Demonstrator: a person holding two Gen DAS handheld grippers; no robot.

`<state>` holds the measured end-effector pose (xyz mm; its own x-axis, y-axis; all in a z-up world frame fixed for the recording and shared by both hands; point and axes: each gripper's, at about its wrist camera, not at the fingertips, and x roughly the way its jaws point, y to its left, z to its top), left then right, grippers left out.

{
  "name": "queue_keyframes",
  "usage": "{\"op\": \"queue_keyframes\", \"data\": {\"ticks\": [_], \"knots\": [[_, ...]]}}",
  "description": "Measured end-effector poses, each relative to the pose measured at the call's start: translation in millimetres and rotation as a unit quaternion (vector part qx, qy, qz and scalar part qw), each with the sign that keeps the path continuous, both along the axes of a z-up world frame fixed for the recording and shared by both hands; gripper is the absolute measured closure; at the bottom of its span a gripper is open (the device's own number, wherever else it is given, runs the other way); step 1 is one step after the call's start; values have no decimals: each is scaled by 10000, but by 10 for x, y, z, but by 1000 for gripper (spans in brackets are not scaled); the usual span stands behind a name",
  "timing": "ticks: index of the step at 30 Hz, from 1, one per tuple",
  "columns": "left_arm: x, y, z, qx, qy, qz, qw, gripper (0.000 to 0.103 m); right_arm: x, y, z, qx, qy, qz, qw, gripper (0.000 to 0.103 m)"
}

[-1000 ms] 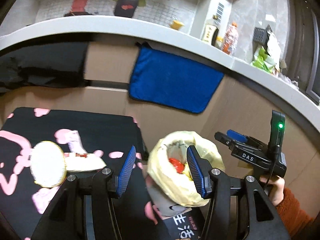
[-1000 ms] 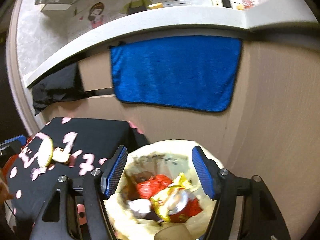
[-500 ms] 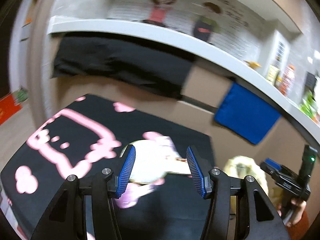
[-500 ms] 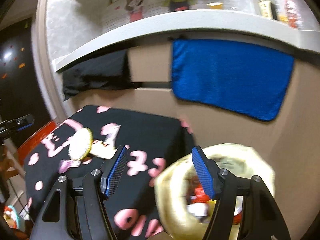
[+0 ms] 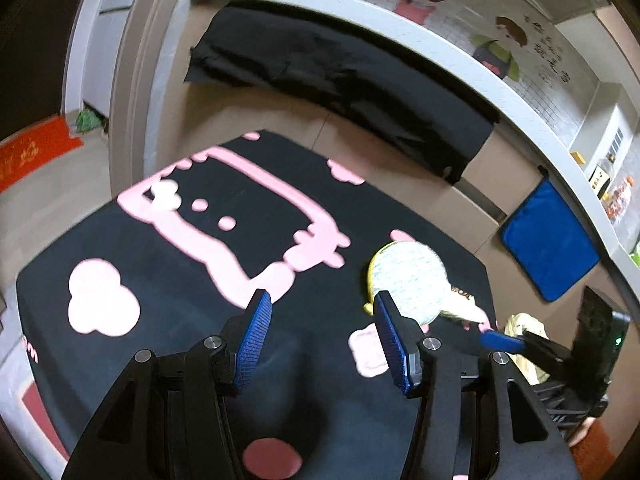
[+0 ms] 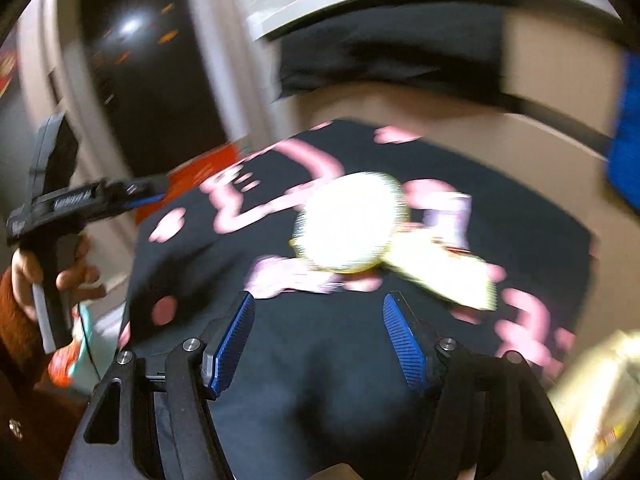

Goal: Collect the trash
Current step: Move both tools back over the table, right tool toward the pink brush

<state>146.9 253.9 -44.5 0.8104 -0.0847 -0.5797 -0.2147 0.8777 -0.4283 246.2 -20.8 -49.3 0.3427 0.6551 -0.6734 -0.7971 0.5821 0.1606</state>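
The left tongs (image 5: 320, 336) stood spread with nothing between the blue pads, aimed down over the black cloth with pink shapes (image 5: 160, 248) that covered the worktop. The right tongs (image 6: 318, 350) were likewise spread and empty, pointed at the same cloth from the opposite side; that view was blurred, so fine detail could not be read.

The trash lay near the far right corner of the worktop: a round white-and-yellow lid (image 5: 410, 280), with a crumpled yellowish wrapper (image 5: 464, 310) touching its right edge. In the right wrist view the lid (image 6: 352, 222) sat just ahead of the pads, and the wrapper (image 6: 444, 272) trailed toward the right edge of the worktop. The yellow trash bag (image 6: 600, 392) stood off the worktop's right edge.

Judged from this layout, the step in hand was the approach to the lid and wrapper. To do it well:

1. Bring one pair of tongs square over a single item.
2. Lower until one pad passes each side of a raised edge or crease.
3. Close only once the item is between the pads; a flat lid may slip.
4. Keep the second tongs clear of the first.
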Motion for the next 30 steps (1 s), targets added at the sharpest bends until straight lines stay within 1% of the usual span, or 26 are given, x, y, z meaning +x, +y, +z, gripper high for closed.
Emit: {"op": "queue_keyframes", "data": {"ticks": [2,4,9,11,14,15,17,18,20,21,23,25,28,30], "knots": [[-13,72,-76,-86,32,-10,10000,49,-49,299,-86,-195,-48,377,9991,40],[-19,125,-130,-143,52,-13,9999,49,-106,620,-168,-486,-220,730,9959,40],[-38,250,-243,-294,82,-22,9995,49,-147,1089,-345,-1076,-786,1204,9837,40],[-38,288,-289,-343,108,-21,9994,49,-105,1147,-398,-1193,-809,1306,9809,40],[-27,332,-350,-418,153,-17,9990,49,-3,1194,-493,-1331,-641,1345,9798,40],[-21,338,-365,-444,166,-16,9989,49,32,1194,-531,-1373,-531,1331,9801,41],[-2,337,-380,-456,186,-30,9988,49,78,1178,-591,-1415,-319,1298,9809,45],[13,330,-383,-455,197,-40,9988,49,75,1144,-601,-1413,-306,1244,9817,48],[53,290,-373,-418,181,-118,9989,49,53,1060,-582,-1443,-257,1106,9830,60],[82,261,-364,-393,171,-173,9989,49,46,1017,-573,-1414,-162,1057,9842,61],[164,171,-349,-340,152,-367,9986,49,27,879,-544,-1320,24,855,9875,61],[268,60,-343,-336,143,-658,9972,49,2,686,-512,-1167,178,647,9909,61],[481,-147,-351,-418,120,-1162,9923,49,-15,344,-452,-929,332,163,9950,61],[670,-279,-356,-522,96,-1484,9875,49,3,84,-421,-716,464,-250,9960,61]]}}
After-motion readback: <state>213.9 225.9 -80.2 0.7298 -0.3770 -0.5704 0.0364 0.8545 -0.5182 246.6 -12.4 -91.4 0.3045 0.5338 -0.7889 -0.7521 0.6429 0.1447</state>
